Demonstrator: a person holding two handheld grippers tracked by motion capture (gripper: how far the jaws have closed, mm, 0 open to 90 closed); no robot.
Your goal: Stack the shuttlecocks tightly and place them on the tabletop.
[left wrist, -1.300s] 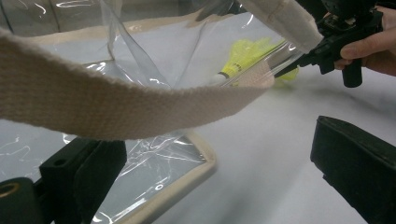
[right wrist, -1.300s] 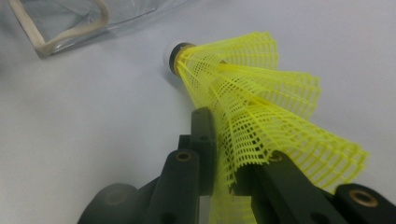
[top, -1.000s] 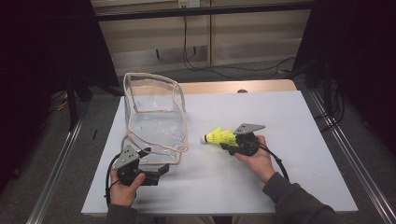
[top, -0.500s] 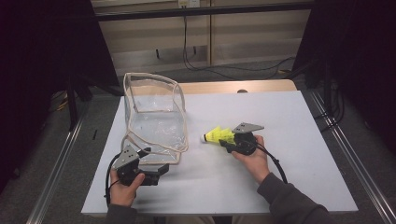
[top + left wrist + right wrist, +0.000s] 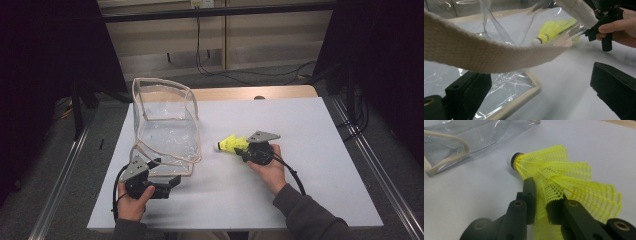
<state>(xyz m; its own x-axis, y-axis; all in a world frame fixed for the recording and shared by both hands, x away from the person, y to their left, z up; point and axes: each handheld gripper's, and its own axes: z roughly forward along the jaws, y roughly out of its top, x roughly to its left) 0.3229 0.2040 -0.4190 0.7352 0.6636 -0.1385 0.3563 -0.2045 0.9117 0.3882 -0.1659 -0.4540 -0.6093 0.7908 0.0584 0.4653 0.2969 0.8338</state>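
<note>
Right gripper [image 5: 246, 150] closed; shuttlecock [image 5: 231, 144] cork toward bag [image 5: 165, 127]

White bench [image 5: 320, 150] on a grey floor [image 5: 60, 190]. Pale panelled wall [image 5: 260, 35] behind, with dangling black cables [image 5: 210, 62]; dark surroundings.

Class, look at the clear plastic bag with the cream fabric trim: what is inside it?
The clear plastic bag appears empty. The yellow mesh shuttlecock lies outside, in the right gripper.

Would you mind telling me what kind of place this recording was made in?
Probably a lab or recording bench: a white board on a wooden table, metal rails beside it, loose cables behind, dark surroundings.
</note>
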